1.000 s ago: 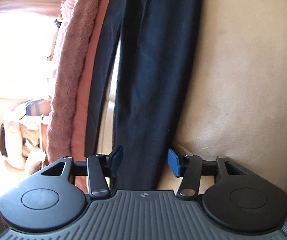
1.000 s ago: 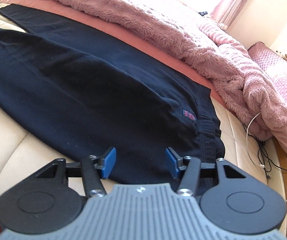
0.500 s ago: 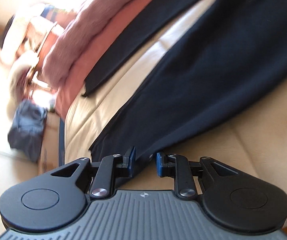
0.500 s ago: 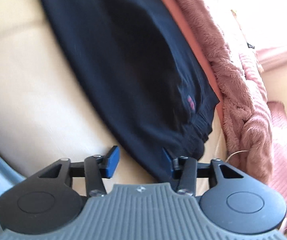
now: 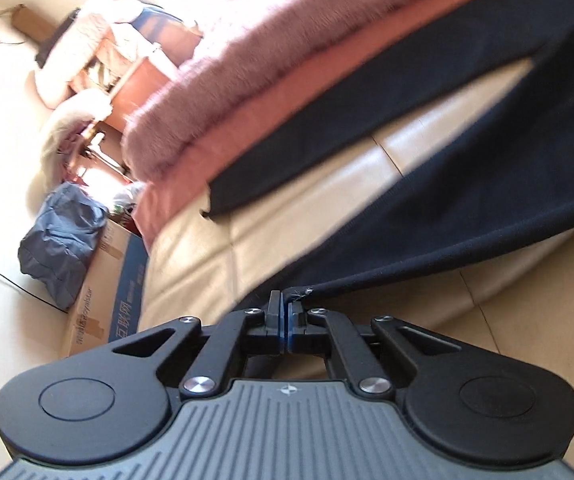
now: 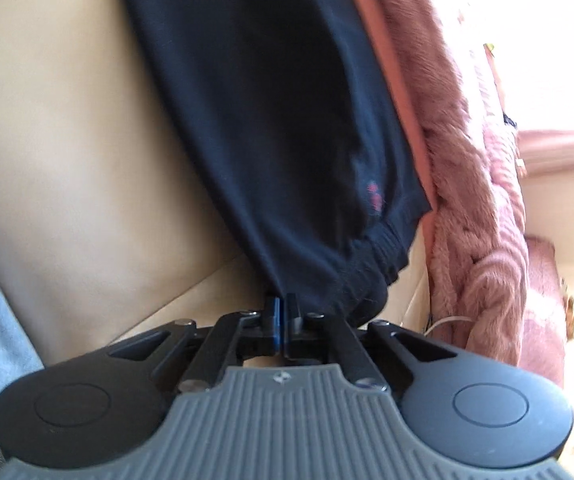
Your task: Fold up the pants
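With the left tool [image 5: 285, 300] clamped on a hem and the right tool [image 6: 281, 306] pinched by the waistband, the soft, light pants [image 5: 467, 184] drape limply across the bed [image 5: 287, 208] at centre frame, best held by those edges.

Left gripper [image 5: 286, 306]: matte black linkage arms, two per side, joined by silver round-head screws. Each side ends in a broad black rounded housing with an inset circular disc. Fingers [image 5: 275, 312] are black with a thin blue edge on the inner pad faces. Centre body is grey, ribbed lengthwise, with a small four-point star mark near its front edge. Right gripper [image 6: 281, 310]: same build, same grey ribbed body and star mark, same silver screws, blue-edged pads. No cables visible on either unit.
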`<action>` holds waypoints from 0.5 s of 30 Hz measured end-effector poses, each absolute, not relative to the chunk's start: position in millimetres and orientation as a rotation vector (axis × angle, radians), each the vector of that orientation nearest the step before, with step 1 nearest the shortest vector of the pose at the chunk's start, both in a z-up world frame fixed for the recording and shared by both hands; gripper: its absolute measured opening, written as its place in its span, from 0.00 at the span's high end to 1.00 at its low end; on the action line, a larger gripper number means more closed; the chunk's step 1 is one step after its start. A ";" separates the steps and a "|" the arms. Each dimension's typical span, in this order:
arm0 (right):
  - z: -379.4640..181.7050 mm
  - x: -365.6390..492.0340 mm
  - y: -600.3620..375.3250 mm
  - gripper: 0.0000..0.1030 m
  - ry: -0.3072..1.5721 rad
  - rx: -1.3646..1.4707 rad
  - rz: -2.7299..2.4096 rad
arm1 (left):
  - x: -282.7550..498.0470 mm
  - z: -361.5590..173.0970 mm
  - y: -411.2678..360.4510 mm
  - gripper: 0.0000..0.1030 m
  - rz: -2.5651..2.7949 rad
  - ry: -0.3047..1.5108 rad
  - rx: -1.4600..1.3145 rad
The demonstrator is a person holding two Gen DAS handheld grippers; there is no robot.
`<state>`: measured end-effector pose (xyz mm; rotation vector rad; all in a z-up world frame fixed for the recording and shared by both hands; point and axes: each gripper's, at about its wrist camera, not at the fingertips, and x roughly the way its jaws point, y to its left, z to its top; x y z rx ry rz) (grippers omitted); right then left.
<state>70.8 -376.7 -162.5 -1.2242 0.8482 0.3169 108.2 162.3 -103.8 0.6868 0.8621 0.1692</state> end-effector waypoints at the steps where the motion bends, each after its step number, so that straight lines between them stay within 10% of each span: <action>1: -156.9 74.5 -377.9 1.00 0.840 -1.198 0.305 | 111.6 -98.2 163.5 0.99 0.174 0.849 0.676; 15: -74.1 174.8 -384.4 1.00 0.698 -1.002 0.186 | 215.9 -38.2 182.3 0.99 0.257 0.827 0.576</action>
